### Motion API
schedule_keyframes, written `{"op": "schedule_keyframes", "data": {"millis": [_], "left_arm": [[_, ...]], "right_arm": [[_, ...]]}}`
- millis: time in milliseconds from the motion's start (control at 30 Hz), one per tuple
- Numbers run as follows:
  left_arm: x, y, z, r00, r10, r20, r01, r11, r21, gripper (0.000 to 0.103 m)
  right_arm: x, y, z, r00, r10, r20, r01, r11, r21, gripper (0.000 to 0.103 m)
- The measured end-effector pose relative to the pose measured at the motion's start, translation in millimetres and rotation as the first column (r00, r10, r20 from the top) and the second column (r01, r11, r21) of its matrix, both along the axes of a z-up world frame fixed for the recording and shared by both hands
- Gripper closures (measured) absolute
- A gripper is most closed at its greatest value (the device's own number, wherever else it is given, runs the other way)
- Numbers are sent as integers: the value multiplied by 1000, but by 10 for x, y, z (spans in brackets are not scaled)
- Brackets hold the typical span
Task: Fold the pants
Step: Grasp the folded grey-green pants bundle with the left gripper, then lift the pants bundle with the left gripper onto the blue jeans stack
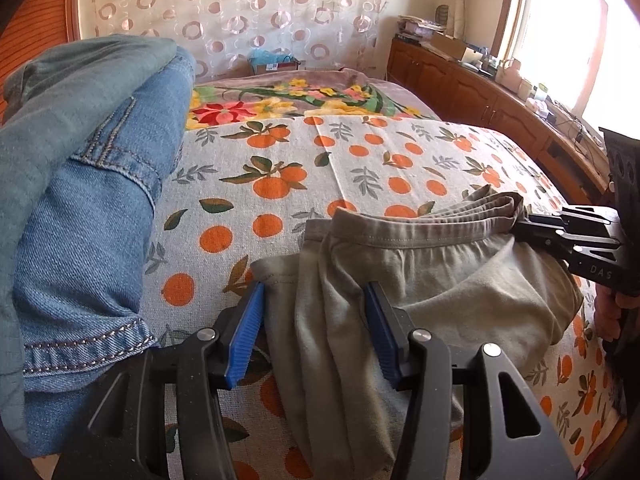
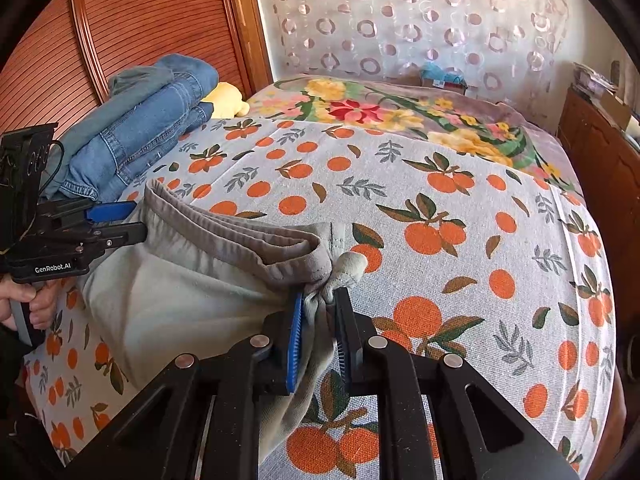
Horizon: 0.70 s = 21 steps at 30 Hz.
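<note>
Left wrist view is showing the grey pants (image 1: 420, 276) lying bunched on the bed (image 1: 360, 168), on its orange-printed cover, with the left claw (image 1: 314, 332) standing spread on either side of a pleated gather of the cloth, its blue pads not visibly pressing in. The right claw (image 2: 318, 336) is pinching a corner of the waistband end, likely anchoring that end so the fabric can be drawn flat for a fold. Folded jeans (image 2: 144, 128) are sitting stacked well apart at the bed's far left, apparently finished and set aside, which is leaving the middle of the cover free for working.
</note>
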<state>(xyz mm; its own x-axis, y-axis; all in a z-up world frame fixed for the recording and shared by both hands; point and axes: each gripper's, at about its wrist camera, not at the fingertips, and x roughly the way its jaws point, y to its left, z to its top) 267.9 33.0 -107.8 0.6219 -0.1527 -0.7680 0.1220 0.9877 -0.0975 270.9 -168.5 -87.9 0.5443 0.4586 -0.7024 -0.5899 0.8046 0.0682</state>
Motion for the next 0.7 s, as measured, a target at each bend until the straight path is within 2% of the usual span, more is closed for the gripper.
{"op": "schedule_keyframes", "data": {"millis": [67, 133, 167, 233, 333, 500, 700], "left_arm": [[-11, -18, -2, 1000, -7, 3, 7, 1000, 4, 54], [-25, -29, 10, 999, -35, -3, 35, 999, -30, 72], [-33, -39, 19, 999, -41, -8, 40, 999, -37, 74], [-48, -58, 29, 998, -59, -13, 58, 997, -55, 86], [-83, -54, 58, 998, -65, -5, 64, 994, -84, 91], [-312, -16, 280, 996, -66, 65, 75, 987, -141, 91], [-628, 34, 682, 984, -61, 169, 87, 984, -155, 92]], "right_arm": [[1, -8, -1, 1000, 1, 0, -1, 1000, 7, 88], [-11, -30, -6, 1000, 3, 3, -3, 1000, 20, 88], [-21, -37, -9, 1000, 5, 5, -5, 1000, 25, 88], [-34, -51, -5, 1000, 6, 5, -7, 999, 36, 88], [-76, -75, 27, 1000, 10, 20, -11, 999, 52, 89], [-161, -103, 185, 998, 13, 68, -19, 996, 84, 89], [-314, -60, 639, 983, 40, 181, -62, 991, 121, 90]]}}
